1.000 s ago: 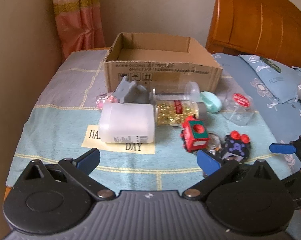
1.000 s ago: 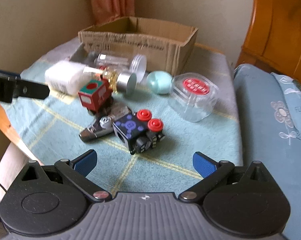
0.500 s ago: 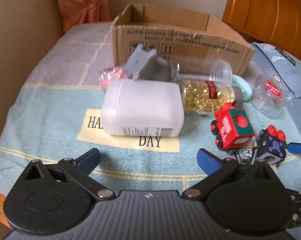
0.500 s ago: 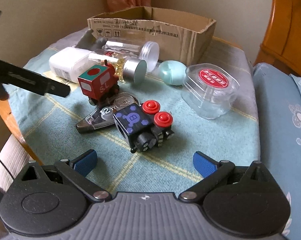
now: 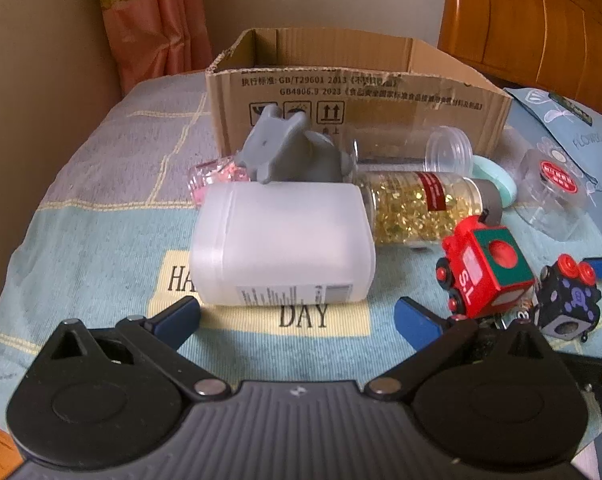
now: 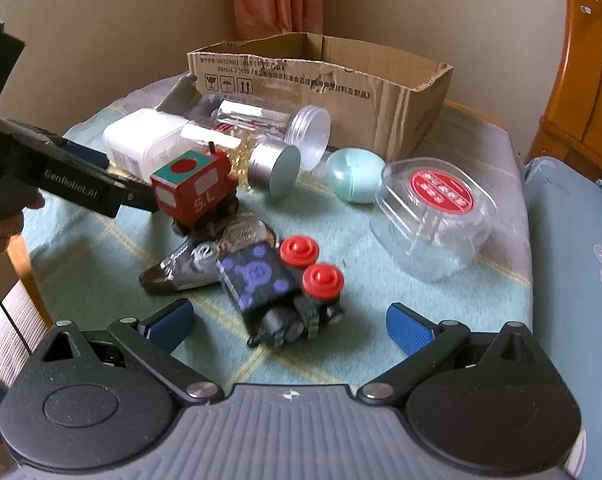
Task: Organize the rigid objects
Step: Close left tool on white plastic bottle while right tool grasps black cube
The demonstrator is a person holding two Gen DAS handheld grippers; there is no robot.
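Best done by easing the left gripper, fingers spread and empty, squarely around the white plastic bottle lying sideways on the cloth before the cardboard box (right gripper likewise spread, over the black cube toy).

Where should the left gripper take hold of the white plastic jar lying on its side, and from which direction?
Grip the white jar across its flat-sided body, coming straight in from the front. It lies crosswise just ahead of the open left gripper, so the fingers would probably clamp its two ends. That span looks close to the opening; gripping top-to-bottom from above may be safer.
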